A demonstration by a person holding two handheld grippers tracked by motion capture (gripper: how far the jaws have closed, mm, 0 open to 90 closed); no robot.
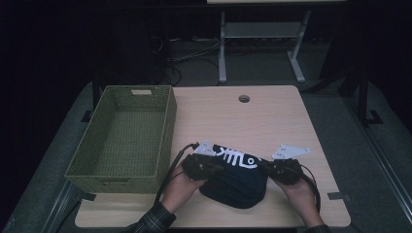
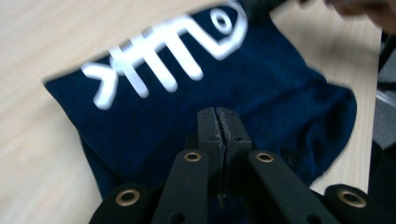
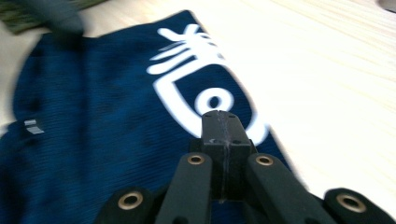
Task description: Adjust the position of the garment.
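A dark navy cloth (image 1: 238, 184) with a white fish-skeleton print lies bunched on the wooden table (image 1: 277, 121) near its front edge. My left gripper (image 1: 219, 170) is at the cloth's left side and my right gripper (image 1: 265, 166) at its right side, each held in a hand. In the left gripper view the jaws (image 2: 219, 114) are pressed together over the cloth (image 2: 285, 84), and I see nothing between them. In the right gripper view the jaws (image 3: 222, 116) are likewise shut, just above the fish head print on the cloth (image 3: 93, 116).
A green woven basket (image 1: 167, 128) with nothing in it stands on the table's left part. A round cable hole (image 1: 244, 98) is near the far edge. Beyond the table is a dark floor with cables and a white desk frame (image 1: 222, 53).
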